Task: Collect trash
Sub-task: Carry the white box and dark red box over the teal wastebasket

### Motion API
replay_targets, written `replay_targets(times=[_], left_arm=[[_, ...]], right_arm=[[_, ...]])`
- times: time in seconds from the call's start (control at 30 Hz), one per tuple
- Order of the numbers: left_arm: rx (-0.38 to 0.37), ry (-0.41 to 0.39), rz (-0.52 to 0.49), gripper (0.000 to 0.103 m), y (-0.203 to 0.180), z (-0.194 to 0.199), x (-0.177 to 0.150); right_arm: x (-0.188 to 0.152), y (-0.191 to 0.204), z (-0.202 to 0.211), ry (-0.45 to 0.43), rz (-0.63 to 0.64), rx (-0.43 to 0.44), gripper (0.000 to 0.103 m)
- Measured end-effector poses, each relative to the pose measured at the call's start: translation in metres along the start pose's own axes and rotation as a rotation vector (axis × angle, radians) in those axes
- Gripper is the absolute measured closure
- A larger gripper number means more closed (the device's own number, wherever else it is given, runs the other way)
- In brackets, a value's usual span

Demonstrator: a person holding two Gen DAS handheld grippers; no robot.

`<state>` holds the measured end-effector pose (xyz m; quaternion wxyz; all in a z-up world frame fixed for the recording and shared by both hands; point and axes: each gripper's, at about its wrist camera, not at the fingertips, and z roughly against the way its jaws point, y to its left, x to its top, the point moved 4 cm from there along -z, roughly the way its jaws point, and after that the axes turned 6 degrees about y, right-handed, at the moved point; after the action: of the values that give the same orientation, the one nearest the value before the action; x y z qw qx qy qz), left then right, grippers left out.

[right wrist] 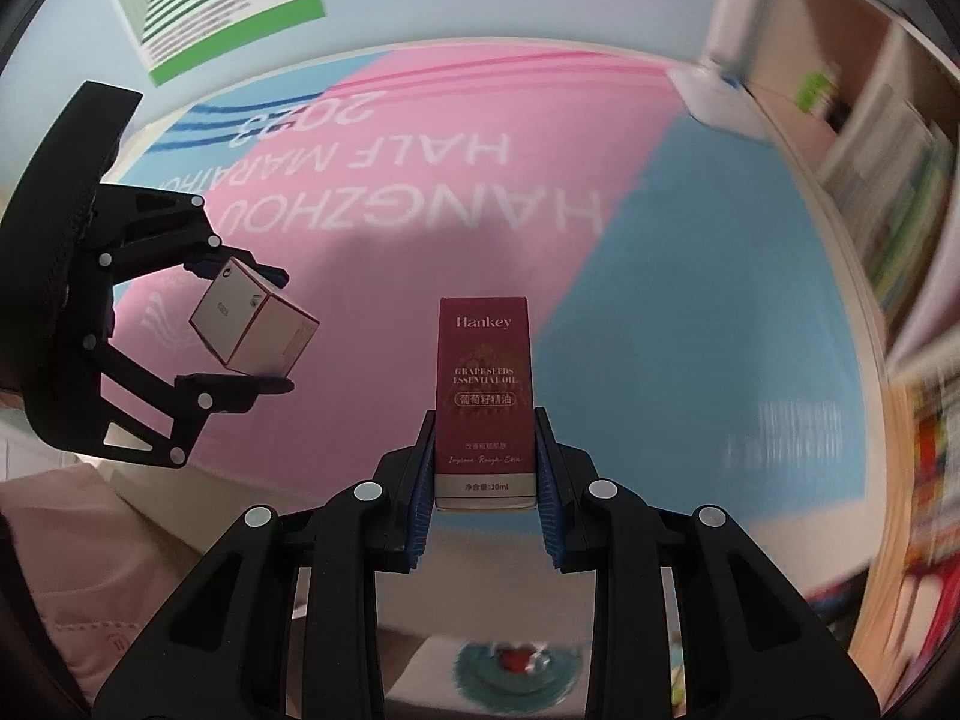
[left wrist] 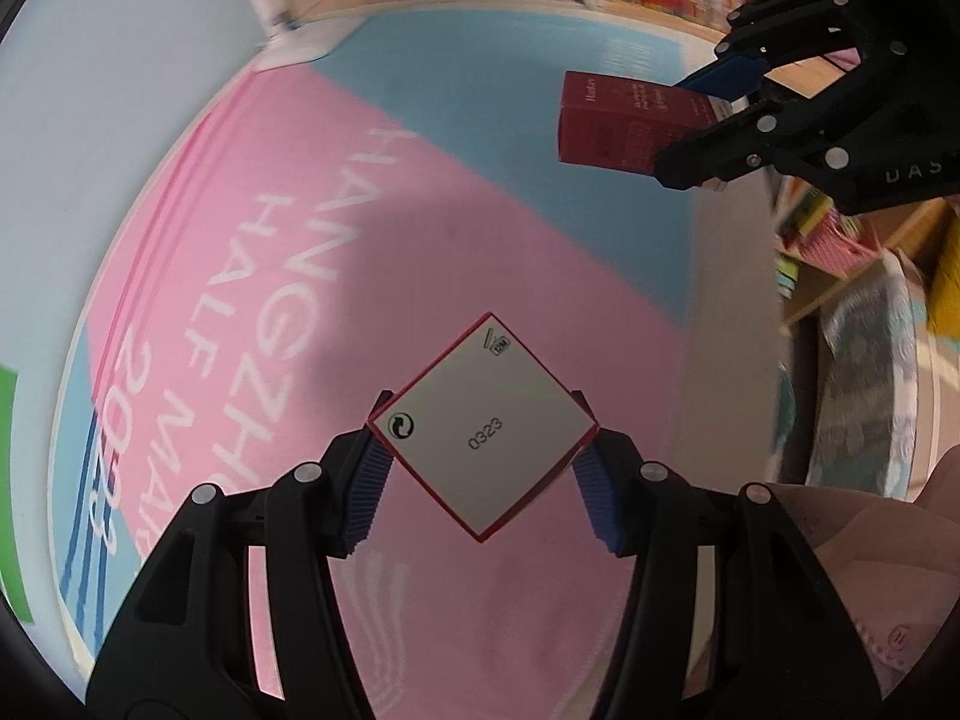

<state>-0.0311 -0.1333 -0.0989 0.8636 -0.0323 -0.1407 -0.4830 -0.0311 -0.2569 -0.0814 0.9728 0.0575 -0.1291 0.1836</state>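
Left tongs (left wrist: 480, 474): pointed steeply down, blue pads pinching a white box (left wrist: 483, 426) with red edges by two opposite corners, its square end face, marked 0323, turned toward the camera. The box hangs clear above the desk.

Right tongs (right wrist: 485, 480): likewise aimed steeply down, pads pressed against both sides of a slim dark-red carton (right wrist: 483, 396) labelled Hankey, grape seeds essential oil, held upright between the fingers and jutting past their tips. Seen from the left tongs, the right pair stands well off, up and to the right.

Desk (left wrist: 90, 192): pale, covered below both tongs by a pink and blue cloth (right wrist: 690, 276) printed Hangzhou Half Marathon 2023.

Room: bookshelves (right wrist: 888, 192) beyond the desk's edge, blurred; a pale pink garment, probably the person's sleeve (right wrist: 54, 546), beside the tongs.
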Motion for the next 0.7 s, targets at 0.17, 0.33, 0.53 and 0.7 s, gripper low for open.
replay_targets(times=[0.17,0.33,0.53,0.7], left_arm=[[-0.028,-0.01,-0.09,0.05,-0.033,0.008,0.006],[-0.071,-0.017,-0.164,0.05,-0.075,0.015,0.015],[-0.085,-0.022,-0.287,0.05,-0.139,0.017,0.026],[-0.118,-0.025,-0.364,0.05,-0.199,0.019,0.033]], right_arm=[[-0.042,-0.006,0.022,-0.026,-0.124,-0.028,0.073],[-0.087,-0.013,0.042,-0.052,-0.242,-0.05,0.073],[-0.158,-0.026,0.06,-0.058,-0.357,-0.077,0.073],[-0.222,-0.036,0.079,-0.053,-0.434,-0.097,0.073]])
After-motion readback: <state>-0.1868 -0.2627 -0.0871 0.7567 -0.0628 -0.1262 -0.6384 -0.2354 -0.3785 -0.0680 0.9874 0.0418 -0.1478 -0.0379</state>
